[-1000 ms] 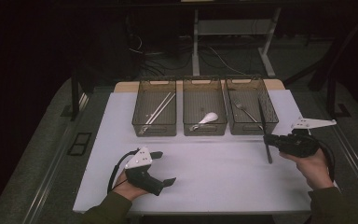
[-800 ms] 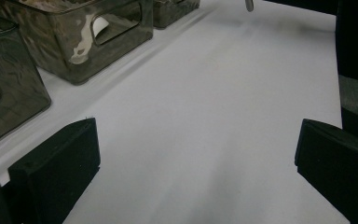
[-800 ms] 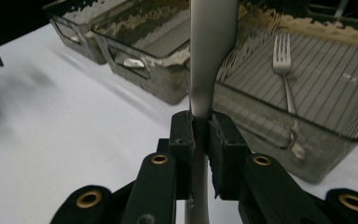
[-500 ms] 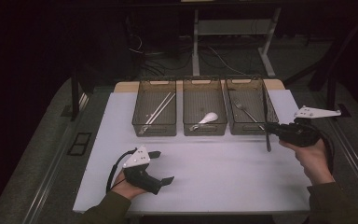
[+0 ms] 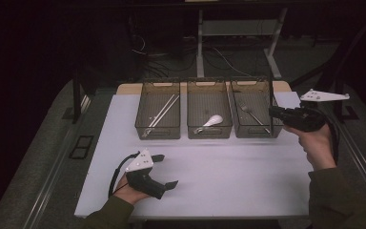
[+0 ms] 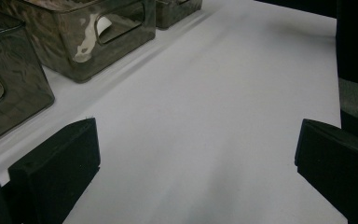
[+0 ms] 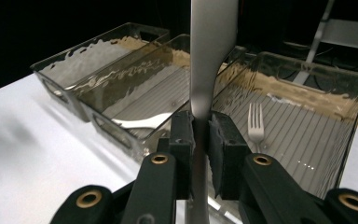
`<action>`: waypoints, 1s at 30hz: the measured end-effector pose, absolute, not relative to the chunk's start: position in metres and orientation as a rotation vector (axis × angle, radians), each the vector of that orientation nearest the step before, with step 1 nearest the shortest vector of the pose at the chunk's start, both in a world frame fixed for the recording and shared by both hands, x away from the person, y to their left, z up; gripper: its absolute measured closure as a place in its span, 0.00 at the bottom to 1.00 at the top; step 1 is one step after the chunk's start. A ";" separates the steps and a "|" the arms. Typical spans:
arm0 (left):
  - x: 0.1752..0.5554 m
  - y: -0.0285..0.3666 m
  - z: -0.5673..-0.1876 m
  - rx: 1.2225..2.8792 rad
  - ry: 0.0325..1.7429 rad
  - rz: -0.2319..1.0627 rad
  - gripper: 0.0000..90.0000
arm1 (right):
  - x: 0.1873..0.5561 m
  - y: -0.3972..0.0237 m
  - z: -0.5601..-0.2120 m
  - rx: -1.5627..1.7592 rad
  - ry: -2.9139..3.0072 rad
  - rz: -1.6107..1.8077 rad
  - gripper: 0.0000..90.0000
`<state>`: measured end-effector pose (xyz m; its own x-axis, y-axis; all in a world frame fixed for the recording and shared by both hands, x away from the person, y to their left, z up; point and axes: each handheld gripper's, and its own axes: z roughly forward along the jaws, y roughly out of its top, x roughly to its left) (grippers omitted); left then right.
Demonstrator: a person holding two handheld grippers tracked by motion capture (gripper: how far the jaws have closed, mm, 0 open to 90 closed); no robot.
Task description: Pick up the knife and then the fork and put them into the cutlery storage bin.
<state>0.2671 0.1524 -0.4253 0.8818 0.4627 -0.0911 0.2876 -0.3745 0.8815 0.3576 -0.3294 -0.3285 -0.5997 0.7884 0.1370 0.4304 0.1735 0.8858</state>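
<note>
**Knife held over the right box, ready to go in**

High view: the right gripper is at the right edge of the table, lifted above the front-right corner of the right box. It holds a long thin knife upright, blade pointing up. This box has a fork inside already. The middle box has a spoon, the left box has long thin sticks, prob. chopsticks. The left gripper rests low on the white sheet near the front edge, well apart from the boxes.

Left gripper view: jaws stand wide apart, nothing btw. them, just bare white sheet and the box walls at top left.

Right gripper view: jaws are clamped tight on the knife near its middle; the fork lies in the box behind.

To do this step well, I think: bring the knife fully over the box, tilt it flat along the long side, lower it beside the fork w/o hitting the wall, then let go only when it is low, so it does not bounce out.
</note>
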 end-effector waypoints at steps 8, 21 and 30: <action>0.266 0.153 -0.424 1.979 0.548 0.208 0.00 | 0.383 -0.326 -0.325 1.190 2.077 1.364 0.89; 0.266 0.153 -0.424 1.973 0.541 0.204 0.00 | 0.420 -0.326 -0.336 1.264 2.073 1.250 0.89; 0.266 0.153 -0.424 1.969 0.540 0.201 0.00 | 0.434 -0.325 -0.356 1.306 2.113 1.151 0.89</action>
<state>0.2659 0.1533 -0.4237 0.8846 0.4565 -0.0958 0.2826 -0.3611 0.8887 0.4337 -0.3247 -0.3557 -0.4829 0.8718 0.0818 0.5416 0.2240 0.8103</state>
